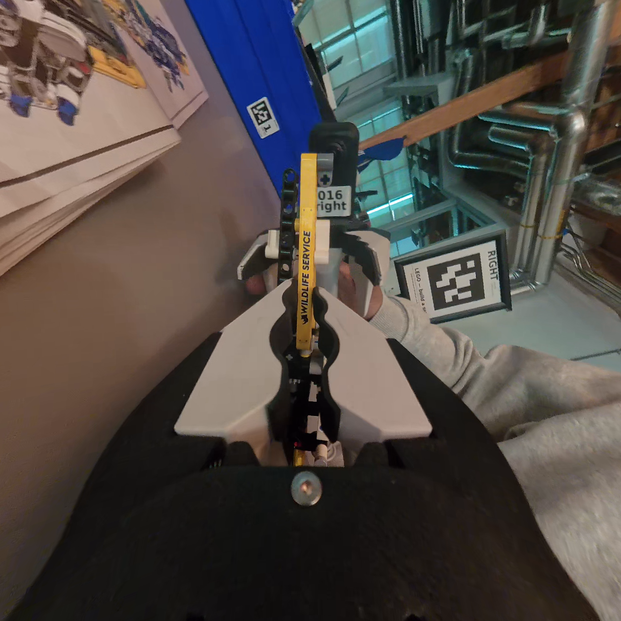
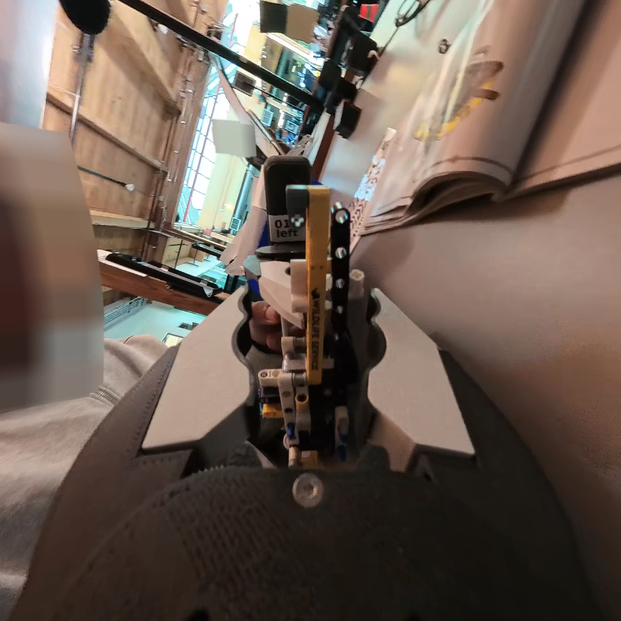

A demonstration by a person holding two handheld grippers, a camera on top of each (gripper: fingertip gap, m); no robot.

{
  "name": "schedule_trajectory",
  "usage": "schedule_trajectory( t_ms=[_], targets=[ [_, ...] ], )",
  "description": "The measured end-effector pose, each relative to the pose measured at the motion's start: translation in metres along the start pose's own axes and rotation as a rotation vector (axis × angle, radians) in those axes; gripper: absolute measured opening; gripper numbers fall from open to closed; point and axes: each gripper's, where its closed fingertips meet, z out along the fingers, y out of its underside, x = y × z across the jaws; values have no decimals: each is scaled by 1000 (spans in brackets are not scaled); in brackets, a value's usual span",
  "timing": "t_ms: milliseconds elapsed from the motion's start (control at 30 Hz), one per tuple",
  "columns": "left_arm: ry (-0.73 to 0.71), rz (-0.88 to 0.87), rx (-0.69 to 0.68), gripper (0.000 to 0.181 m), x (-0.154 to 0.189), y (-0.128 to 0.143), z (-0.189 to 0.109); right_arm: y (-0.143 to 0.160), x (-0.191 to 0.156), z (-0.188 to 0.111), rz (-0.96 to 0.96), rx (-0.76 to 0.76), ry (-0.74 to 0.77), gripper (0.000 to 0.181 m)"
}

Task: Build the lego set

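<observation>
- Holding the toy model (image 1: 305,285) up in the air between both claws, above the counter (image 1: 117,302).
- Left claw (image 1: 304,302) pinches its yellow bar (image 1: 307,235); right claw (image 2: 309,336) sits narrow around it; I cannot tell if it grips.
- It looks light but snaps apart easily, so hold the thick middle, not the thin black strip (image 2: 340,262).

The lego model's (image 1: 305,285) lower end sits hidden between the left claw's (image 1: 304,295) pads, and the open booklet (image 2: 477,111) near the worktop's edge is blurred — its pages unreadable, cut off.

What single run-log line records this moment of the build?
step: build under way | left tool: shut on lego assembly | right tool: around same assembly, grip unclear | instruction booklet: open on table
</observation>
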Motion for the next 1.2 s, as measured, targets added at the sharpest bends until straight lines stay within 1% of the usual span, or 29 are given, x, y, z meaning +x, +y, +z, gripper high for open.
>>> schedule_trajectory(
  t_ms=[33,67,167,367,533,800,1100,1200],
  targets=[
    [7,14,-4,5,2,1,1,-1,-2,2,-14,4,-18,66],
    [14,27,-4,5,4,1,1,-1,-4,4,-30,4,-30,61],
    [56,40,10,5,10,-1,0,-2,-3,7,-93,-2,-2,40],
    [79,47,11,5,14,-1,0,-1,-6,7,-128,-18,-9,40],
    [77,55,19,5,14,-2,-1,0,-6,8,-160,-32,18,39],
    [85,85,8,5,17,1,0,3,-9,6,-163,-63,14,39],
    [117,104,-11,5,23,5,1,7,-14,3,-166,-56,15,38],
    [144,66,-30,5,25,8,3,9,-15,0,-201,-73,40,38]
  ],
)
